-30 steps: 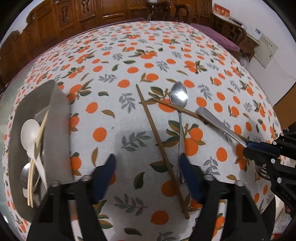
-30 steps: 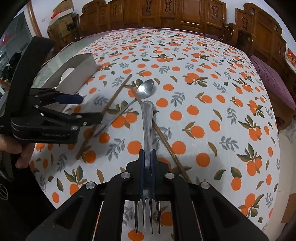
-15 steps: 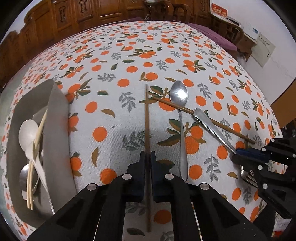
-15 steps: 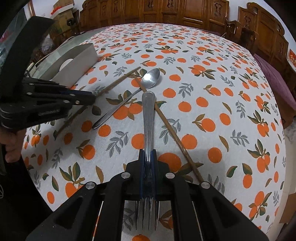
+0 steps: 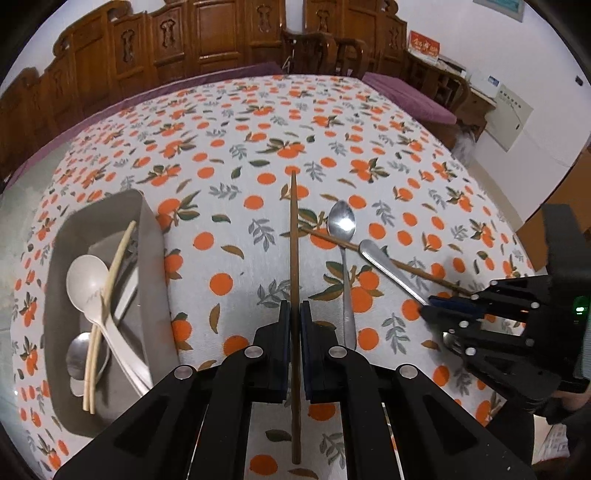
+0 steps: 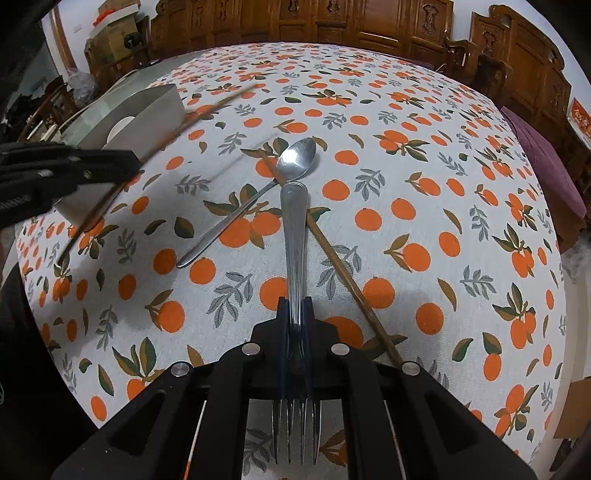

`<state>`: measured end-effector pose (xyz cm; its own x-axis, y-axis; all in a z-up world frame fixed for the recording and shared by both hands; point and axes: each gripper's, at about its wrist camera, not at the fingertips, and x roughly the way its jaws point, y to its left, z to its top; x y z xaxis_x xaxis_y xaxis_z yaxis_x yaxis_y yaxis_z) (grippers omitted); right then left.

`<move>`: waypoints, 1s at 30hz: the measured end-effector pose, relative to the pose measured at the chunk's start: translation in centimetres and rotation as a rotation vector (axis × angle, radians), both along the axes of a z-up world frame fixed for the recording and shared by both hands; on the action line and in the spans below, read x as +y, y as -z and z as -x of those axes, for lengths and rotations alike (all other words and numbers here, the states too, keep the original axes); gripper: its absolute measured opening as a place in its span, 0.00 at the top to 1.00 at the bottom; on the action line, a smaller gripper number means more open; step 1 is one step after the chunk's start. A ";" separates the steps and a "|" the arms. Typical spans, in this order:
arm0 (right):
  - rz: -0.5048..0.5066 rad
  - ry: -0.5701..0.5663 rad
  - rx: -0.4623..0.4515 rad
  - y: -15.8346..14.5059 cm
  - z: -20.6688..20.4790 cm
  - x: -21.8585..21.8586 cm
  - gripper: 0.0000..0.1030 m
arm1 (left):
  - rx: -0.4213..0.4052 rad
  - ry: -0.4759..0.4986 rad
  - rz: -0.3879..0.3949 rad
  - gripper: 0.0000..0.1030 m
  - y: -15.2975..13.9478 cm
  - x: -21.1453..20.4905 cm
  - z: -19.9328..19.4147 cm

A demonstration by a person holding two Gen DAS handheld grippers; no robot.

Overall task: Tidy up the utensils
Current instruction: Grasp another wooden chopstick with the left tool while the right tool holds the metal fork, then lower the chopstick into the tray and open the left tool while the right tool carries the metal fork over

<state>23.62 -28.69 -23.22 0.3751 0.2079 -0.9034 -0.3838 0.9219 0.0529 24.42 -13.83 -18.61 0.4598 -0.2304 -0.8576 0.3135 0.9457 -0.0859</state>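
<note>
My left gripper [image 5: 294, 314] is shut on a brown chopstick [image 5: 294, 236] and holds it above the table, pointing away from me. My right gripper [image 6: 294, 314] is shut on a metal fork [image 6: 294, 236], tines toward the camera; it also shows in the left wrist view [image 5: 428, 308]. A metal spoon [image 6: 258, 195] and a second brown chopstick [image 6: 343, 273] lie crossed on the orange-print tablecloth. A grey tray [image 5: 151, 236] at the left holds a white spoon [image 5: 86, 280], pale chopsticks [image 5: 107, 299] and a metal spoon [image 5: 79, 354].
The tablecloth [image 5: 240, 147] covers the whole round table. Carved wooden furniture [image 5: 207, 33] stands behind it. The tray's wall shows at the upper left of the right wrist view [image 6: 155, 107], close to the left gripper [image 6: 122, 166].
My left gripper closed on the brown chopstick and lifted it off the cloth, turning it straight ahead. My right gripper has kept hold of the fork and risen slightly.
</note>
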 end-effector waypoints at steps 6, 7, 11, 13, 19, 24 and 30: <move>-0.027 0.015 0.012 -0.6 -0.1 0.2 0.92 | -0.038 -0.005 0.020 0.96 -2.1 1.5 0.6; -0.033 0.016 0.005 -0.9 -0.1 0.4 0.92 | -0.043 -0.008 0.023 0.96 -2.4 1.9 0.6; -0.051 0.009 -0.020 -2.3 0.1 1.6 0.92 | -0.063 -0.024 0.035 0.96 -3.5 3.5 1.0; -0.058 -0.002 -0.034 -3.1 0.0 2.4 0.92 | -0.071 -0.033 0.038 0.96 -3.8 4.3 1.0; -0.064 -0.033 -0.070 -5.1 -0.5 4.8 0.92 | -0.085 -0.068 0.038 0.96 -4.4 7.2 1.1; -0.068 -0.052 -0.087 -6.3 -0.8 6.5 0.92 | -0.086 -0.096 0.040 0.96 -4.4 9.4 1.1; -0.067 -0.070 -0.094 -6.9 -1.3 8.2 0.92 | -0.072 -0.123 0.030 0.96 -3.7 11.7 1.0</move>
<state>24.91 -20.52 -16.32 0.4399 0.2948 -0.8483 -0.4531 0.8884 0.0738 23.40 -2.13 -14.90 0.5458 -0.1942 -0.8151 0.2022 0.9745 -0.0967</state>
